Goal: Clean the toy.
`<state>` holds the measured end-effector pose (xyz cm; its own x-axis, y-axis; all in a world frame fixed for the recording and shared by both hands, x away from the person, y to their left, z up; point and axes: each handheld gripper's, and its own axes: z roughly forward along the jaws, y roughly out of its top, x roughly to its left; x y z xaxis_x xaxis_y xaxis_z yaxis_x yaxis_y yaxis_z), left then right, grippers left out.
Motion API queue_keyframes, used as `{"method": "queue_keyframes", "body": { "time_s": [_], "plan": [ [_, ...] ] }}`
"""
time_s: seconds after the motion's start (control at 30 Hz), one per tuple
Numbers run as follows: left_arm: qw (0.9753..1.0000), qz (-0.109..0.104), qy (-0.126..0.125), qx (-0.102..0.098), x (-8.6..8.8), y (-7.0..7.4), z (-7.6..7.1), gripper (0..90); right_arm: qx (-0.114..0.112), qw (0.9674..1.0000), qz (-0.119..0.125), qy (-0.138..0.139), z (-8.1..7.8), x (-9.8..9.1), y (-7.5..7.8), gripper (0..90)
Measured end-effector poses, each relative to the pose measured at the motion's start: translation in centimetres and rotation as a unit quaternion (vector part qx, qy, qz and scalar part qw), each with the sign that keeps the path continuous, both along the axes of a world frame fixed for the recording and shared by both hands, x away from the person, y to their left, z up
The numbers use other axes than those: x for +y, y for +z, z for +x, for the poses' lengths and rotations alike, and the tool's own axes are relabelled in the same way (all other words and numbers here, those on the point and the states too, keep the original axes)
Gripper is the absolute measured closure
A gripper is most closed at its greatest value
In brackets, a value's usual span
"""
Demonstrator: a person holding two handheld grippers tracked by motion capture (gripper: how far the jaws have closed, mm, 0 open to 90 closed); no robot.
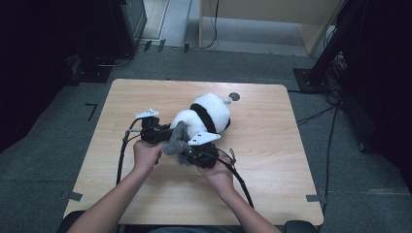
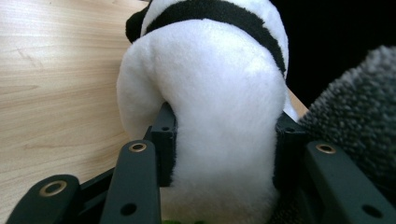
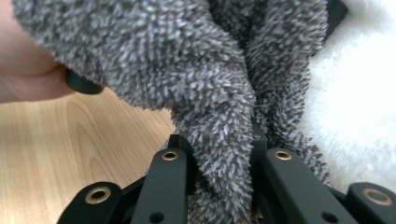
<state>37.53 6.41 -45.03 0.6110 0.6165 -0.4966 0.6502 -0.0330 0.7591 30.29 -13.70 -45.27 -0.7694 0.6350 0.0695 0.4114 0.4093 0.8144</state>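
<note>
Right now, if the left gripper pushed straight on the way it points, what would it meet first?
The left gripper is already clamped on the white end of the plush toy, so it would only push further into the toy. The grey cloth lies just beside that line.

Left hand-held gripper at frame bottom, jaws pressed on white plush limb of panda toy. Black band across toy top. Grey fuzzy cloth right edge. Wooden tabletop left.
</note>
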Motion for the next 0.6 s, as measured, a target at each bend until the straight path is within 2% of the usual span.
{"method": "queue_keyframes", "body": {
  "time_s": [0.2, 0.33, 0.43, 0.5, 0.6],
  "plan": [
    [0.9999, -0.009, 0.005, 0.003, 0.3, 0.0, 0.2, 55.8, -0.001, 0.9991, -0.043, 0.005, -0.1, 0.4, -1.1, 77.9],
    [0.9995, -0.029, 0.013, 0.006, 0.6, 0.2, 0.3, 55.6, 0.005, 0.9991, -0.042, 0.000, 0.1, 0.5, -1.4, 78.0],
    [0.9992, -0.036, 0.015, 0.009, 1.0, 0.2, 0.4, 55.3, -0.004, 0.9985, -0.055, -0.002, 0.1, 0.6, -1.7, 78.0],
    [0.9983, -0.053, 0.018, 0.016, 1.4, 0.3, 0.5, 55.2, 0.005, 0.9979, -0.065, -0.005, 0.3, 0.5, -2.1, 78.0],
    [0.9981, -0.058, 0.017, 0.011, 1.7, 0.5, 0.6, 55.0, 0.030, 0.9973, -0.063, -0.023, 0.9, 0.0, -2.9, 77.9]
  ]
}}
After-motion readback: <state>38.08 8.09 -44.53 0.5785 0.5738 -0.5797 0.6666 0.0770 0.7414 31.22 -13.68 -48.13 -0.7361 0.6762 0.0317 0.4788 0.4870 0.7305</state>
